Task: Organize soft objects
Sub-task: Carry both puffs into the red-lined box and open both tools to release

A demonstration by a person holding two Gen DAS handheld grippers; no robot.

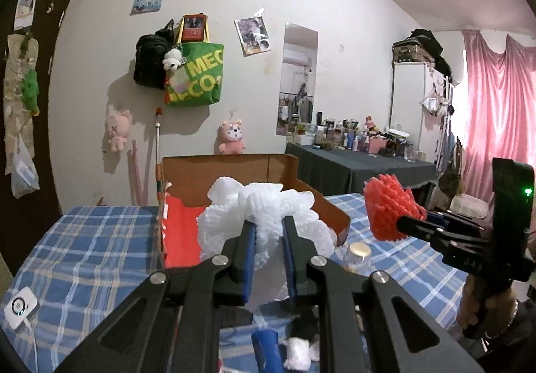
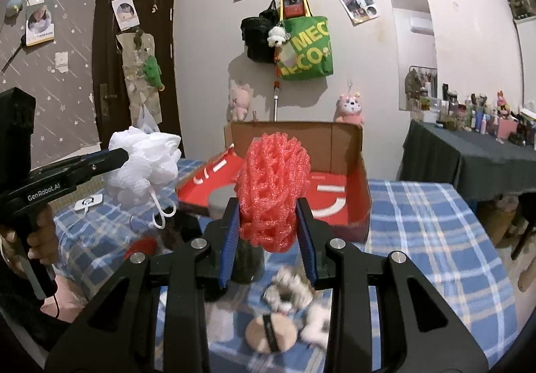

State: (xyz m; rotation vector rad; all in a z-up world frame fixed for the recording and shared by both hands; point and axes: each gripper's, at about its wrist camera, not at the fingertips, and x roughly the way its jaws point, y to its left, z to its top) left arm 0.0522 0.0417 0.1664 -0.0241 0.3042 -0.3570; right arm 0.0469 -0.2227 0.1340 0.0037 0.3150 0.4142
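My left gripper (image 1: 270,222) is shut on a white mesh bath pouf (image 1: 261,215) and holds it above the checked table, just in front of an open cardboard box (image 1: 227,172) with a red inside. My right gripper (image 2: 270,205) is shut on a red mesh pouf (image 2: 273,185), also held up in front of the box (image 2: 345,151). The red pouf (image 1: 390,210) and right gripper show at right in the left wrist view. The white pouf (image 2: 144,168), with a white cord loop hanging, shows at left in the right wrist view.
On the blue checked tablecloth (image 2: 435,239) below lie a round beige powder puff (image 2: 269,332), small fluffy white pieces (image 2: 291,289), a dark jar (image 2: 248,259) and a gold-lidded jar (image 1: 359,250). A white device (image 1: 20,307) lies at far left. A dark table with bottles (image 2: 469,145) stands at right.
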